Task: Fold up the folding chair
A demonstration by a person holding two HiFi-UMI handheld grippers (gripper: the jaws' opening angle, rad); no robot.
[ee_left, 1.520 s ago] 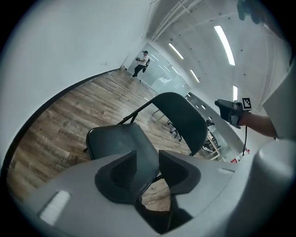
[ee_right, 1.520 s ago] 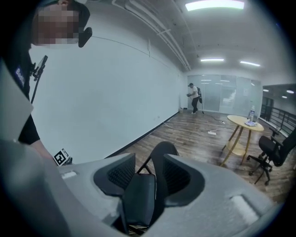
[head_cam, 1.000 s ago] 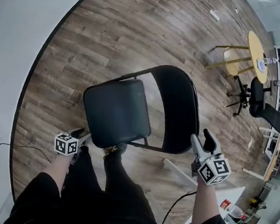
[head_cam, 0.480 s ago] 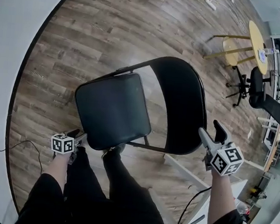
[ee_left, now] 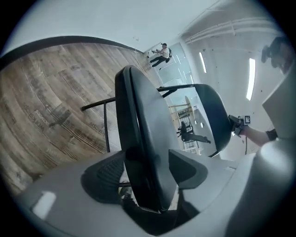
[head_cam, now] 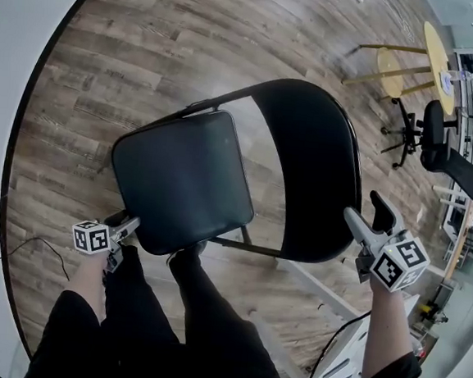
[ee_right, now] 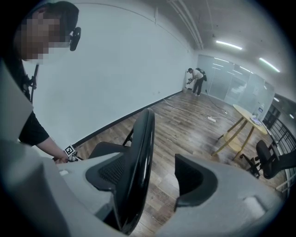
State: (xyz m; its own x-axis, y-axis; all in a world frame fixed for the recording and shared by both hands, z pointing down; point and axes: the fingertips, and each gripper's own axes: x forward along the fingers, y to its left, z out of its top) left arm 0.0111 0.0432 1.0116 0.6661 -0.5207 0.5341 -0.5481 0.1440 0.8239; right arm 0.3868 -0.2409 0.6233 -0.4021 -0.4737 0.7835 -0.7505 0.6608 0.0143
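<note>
- We saw the folding chair (head_cam: 220,183) standing fully opened on the wood floor (head_cam: 150,53), just ahead of our legs. No part of the fold had been made yet.
- Its seat (head_cam: 184,179) lay flat and level, and the backrest (head_cam: 312,166) stood up behind it with a clear gap between the two.
- Our left gripper (head_cam: 122,227) had reached the near front edge of the seat. Its jaws had just been opening, and in the left gripper view they straddled the seat's edge. As far as we could judge they were loose around it, not clamped.
- Our right gripper (head_cam: 370,214) stood at the near side edge of the backrest. Its jaws had also just been opening. The right gripper view showed the black rim close against one pad and plain daylight before the other, so the chair was released on that side.
- We judged ourselves at the very start, placed but not gripping.
- What was left was everything that counts: closing on the seat and backrest, swinging the seat up against the back, and bringing the legs together.
</note>
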